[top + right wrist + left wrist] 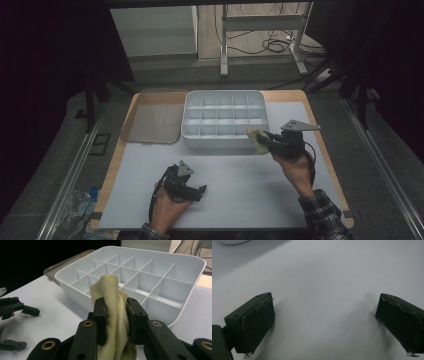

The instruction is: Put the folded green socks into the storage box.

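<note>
At the near right corner of the divided tray (pixel 224 116), a yellow cloth (pixel 113 312) is pinched by the right tool (pixel 117 320); loose folds could be snagged on dividers. Spread, the left tool (pixel 324 322) is held over the bench (pixel 332 277).

The box (pixel 224 120) stands at the far middle of the table (pixel 240 185), the lid (pixel 151 122) lies just left of it. The cloth (pixel 256 140) is at the box's near right corner.
</note>
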Demonstrator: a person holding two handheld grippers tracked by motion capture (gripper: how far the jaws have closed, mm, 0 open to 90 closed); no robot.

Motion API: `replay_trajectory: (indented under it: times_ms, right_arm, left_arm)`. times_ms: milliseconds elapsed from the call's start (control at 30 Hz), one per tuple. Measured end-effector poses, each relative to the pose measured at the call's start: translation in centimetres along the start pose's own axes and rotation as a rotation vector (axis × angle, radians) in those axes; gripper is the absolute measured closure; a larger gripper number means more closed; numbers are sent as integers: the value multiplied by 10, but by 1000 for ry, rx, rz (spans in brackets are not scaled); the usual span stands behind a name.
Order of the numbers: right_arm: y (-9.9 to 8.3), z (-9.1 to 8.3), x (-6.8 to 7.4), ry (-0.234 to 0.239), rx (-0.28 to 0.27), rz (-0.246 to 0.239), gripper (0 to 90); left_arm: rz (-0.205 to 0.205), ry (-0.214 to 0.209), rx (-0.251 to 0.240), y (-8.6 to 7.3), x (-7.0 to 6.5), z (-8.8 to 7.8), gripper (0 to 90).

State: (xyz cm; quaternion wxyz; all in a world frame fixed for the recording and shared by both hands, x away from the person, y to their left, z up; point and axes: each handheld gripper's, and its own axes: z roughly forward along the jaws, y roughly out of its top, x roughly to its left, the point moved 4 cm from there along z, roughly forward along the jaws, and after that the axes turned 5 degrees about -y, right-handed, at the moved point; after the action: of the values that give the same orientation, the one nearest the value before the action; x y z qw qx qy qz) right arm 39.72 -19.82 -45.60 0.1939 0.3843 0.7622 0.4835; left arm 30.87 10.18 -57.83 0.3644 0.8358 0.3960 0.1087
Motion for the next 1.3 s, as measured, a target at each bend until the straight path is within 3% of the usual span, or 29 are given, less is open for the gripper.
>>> replay_trajectory:
  times_ms: [733, 1300]
  right_arm:
    - [25, 29, -20, -79, -21, -25, 718]
    - [20, 61, -37, -165, -1, -71, 717]
  left_arm:
    - [-2, -2, 1, 0, 0, 0, 22]
    - [-2, -2, 0, 0, 0, 0, 23]
